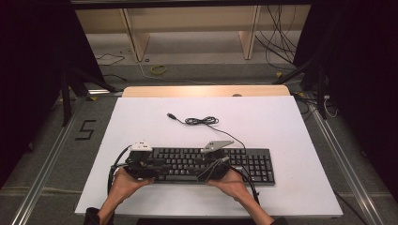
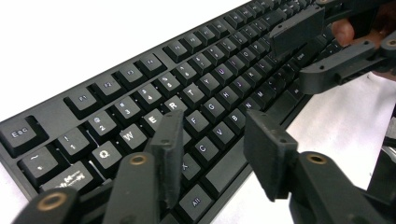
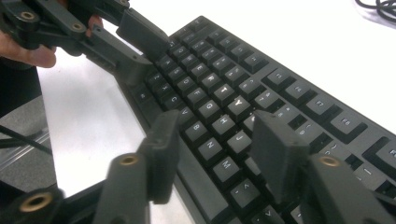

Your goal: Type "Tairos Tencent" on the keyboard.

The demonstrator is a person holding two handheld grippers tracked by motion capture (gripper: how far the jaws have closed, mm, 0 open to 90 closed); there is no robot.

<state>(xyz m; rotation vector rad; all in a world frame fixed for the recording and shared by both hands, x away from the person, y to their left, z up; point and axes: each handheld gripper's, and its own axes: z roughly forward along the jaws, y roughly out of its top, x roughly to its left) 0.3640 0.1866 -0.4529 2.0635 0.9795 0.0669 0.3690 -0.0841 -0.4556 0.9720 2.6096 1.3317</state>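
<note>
A black keyboard (image 1: 211, 165) lies in the lower middle of the high view on a white board (image 1: 281, 126), its cable (image 1: 202, 121) coiled just above it. The left gripper (image 2: 212, 154) sits at the keyboard's left end, jaws partly open above the front edge near the C and X keys, gripping nothing. The right gripper (image 3: 215, 149) is over the middle keys, jaws apart astride the front edge, holding nothing

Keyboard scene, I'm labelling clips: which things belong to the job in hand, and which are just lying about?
In the job:
keyboard
left gripper, jaws apart over the keys
right gripper, jaws apart over the keys

Lying about:
the keyboard's coiled cable
yellow ring on the floor
loose floor cables
</note>
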